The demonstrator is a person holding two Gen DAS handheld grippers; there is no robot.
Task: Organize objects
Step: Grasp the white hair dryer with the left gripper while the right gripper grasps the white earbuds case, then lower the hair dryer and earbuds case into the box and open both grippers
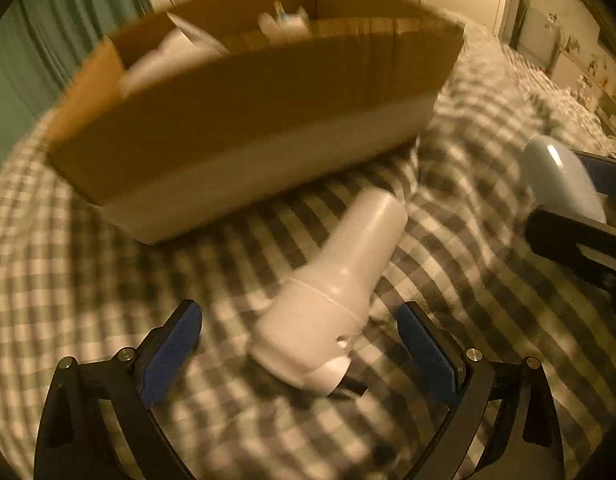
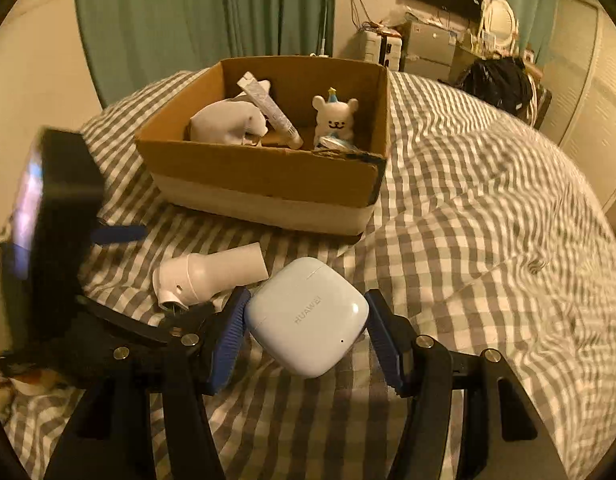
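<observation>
A white nozzle-shaped plastic piece point(image 1: 331, 292) lies on the checked bedspread between the open fingers of my left gripper point(image 1: 300, 328), not pinched; it also shows in the right wrist view point(image 2: 208, 276). My right gripper point(image 2: 308, 324) is shut on a pale blue earbud case point(image 2: 308, 316), also seen at the right edge of the left wrist view point(image 1: 559, 176). A cardboard box point(image 2: 268, 176) stands behind, holding a white bear figure point(image 2: 335, 120), a tube point(image 2: 268, 108) and a white wrapped lump point(image 2: 228, 122). The left wrist view is motion-blurred.
The checked bedspread point(image 2: 487, 220) spreads to the right with folds. Green curtains point(image 2: 188, 12) hang behind the box. A dresser with clutter and a dark bag point(image 2: 495, 80) stand at the back right. The left gripper's body point(image 2: 48, 240) fills the left of the right wrist view.
</observation>
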